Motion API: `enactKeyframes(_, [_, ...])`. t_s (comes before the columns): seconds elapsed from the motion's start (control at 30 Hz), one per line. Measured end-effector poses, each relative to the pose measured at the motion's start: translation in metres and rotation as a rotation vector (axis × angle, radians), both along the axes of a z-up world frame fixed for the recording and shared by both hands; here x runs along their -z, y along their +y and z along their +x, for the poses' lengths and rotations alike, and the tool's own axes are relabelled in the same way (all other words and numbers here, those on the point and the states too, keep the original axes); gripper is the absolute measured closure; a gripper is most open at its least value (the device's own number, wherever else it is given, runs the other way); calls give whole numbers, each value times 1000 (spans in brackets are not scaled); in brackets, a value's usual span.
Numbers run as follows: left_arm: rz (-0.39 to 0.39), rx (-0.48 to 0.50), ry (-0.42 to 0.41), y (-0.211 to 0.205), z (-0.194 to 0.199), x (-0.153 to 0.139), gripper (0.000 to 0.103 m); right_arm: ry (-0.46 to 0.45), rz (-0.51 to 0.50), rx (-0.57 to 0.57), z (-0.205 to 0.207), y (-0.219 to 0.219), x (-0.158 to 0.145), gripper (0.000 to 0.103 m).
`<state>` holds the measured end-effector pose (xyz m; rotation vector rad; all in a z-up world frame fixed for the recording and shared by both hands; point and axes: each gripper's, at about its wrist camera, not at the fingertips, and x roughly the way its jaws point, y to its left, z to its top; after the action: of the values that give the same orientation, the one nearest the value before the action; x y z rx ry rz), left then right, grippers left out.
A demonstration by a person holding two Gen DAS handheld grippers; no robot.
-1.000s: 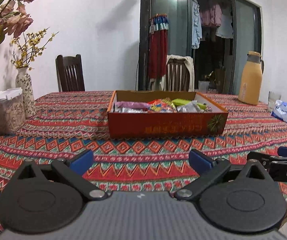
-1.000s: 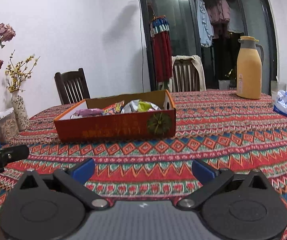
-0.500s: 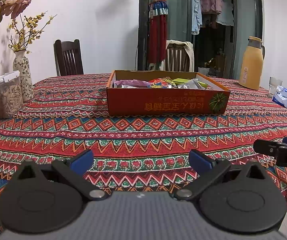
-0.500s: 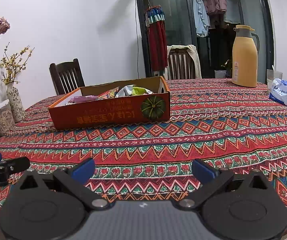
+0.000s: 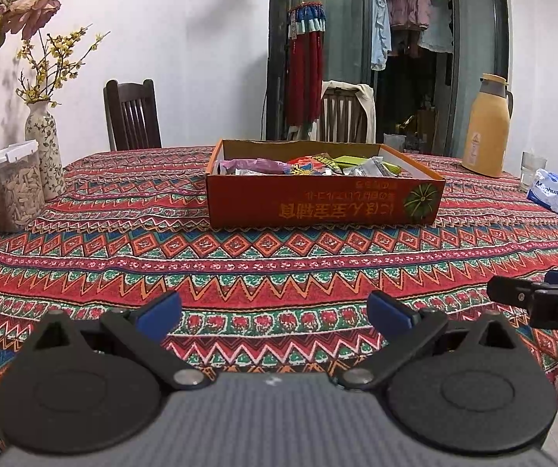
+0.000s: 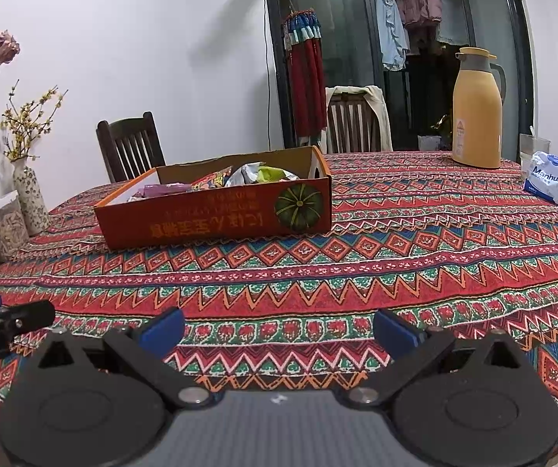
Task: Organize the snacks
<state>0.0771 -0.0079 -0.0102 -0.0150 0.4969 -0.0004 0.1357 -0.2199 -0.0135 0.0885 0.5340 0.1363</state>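
We see both tools empty, left tool [image 5: 273, 313] and right tool [image 6: 279, 330] spread apart, well short of the snack box [image 5: 323, 202] mid-counter [image 5: 279, 264]. Snacks [image 5: 306, 165] sit loosely piled inside; a shallow grab could slip off crinkly wrappers.

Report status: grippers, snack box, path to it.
Left gripper open, empty. Right gripper open, empty. Snack box ahead on tablecloth, snacks inside. Nothing between.
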Motion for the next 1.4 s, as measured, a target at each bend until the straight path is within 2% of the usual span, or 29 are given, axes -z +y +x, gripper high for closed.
enactKeyframes(1.4, [-3, 14, -2, -3, -1, 0, 0, 4, -2, -1, -1, 1, 1, 0])
